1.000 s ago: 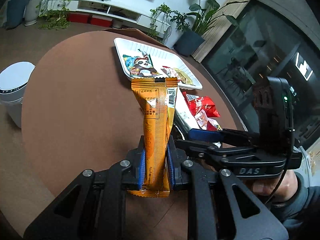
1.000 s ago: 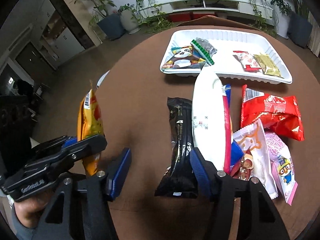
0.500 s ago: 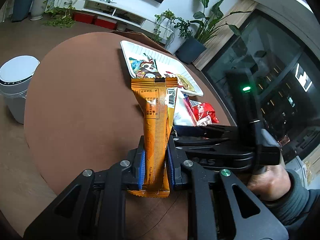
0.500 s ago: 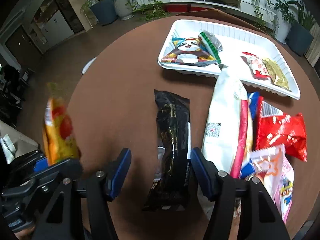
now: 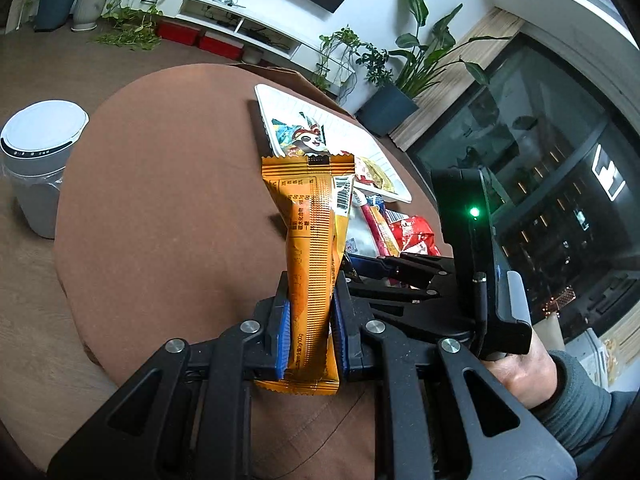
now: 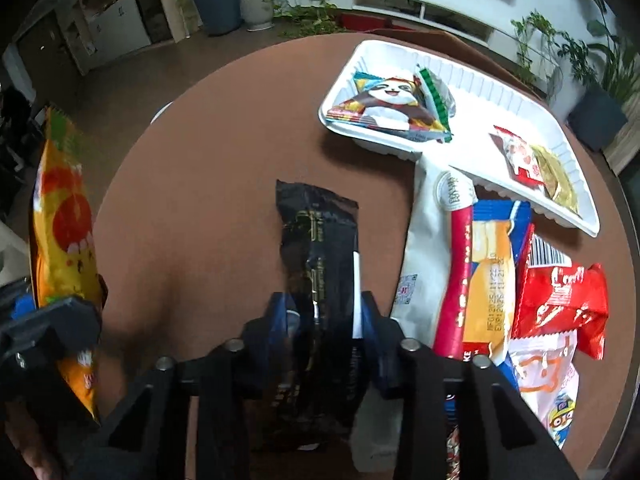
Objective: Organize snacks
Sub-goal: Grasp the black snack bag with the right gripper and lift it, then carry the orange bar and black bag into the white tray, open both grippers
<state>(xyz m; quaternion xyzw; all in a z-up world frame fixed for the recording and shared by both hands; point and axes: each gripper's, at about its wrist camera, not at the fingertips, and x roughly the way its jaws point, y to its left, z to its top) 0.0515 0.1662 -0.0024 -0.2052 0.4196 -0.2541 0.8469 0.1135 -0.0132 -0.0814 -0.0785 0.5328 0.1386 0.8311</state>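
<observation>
My left gripper [image 5: 310, 322] is shut on an orange snack packet [image 5: 314, 248] and holds it upright above the round brown table [image 5: 168, 200]. The same packet shows at the left of the right wrist view [image 6: 64, 232]. My right gripper [image 6: 324, 324] has closed on a black snack packet [image 6: 316, 236] that lies on the table. A white tray [image 6: 472, 92] at the far side holds a sloth-print packet [image 6: 384, 104] and small red and gold packets [image 6: 536, 160].
A pile of packets lies right of the black one: a long white one [image 6: 430, 232], a red-and-orange one [image 6: 486, 272], a red one [image 6: 564, 300] and a pink cartoon one [image 6: 552, 384]. A white bin [image 5: 38, 160] stands on the floor left of the table.
My right gripper has moved forward over the black packet and its jaws have closed on it. The left gripper keeps its hold on the orange packet, and its view has tilted up slightly.
</observation>
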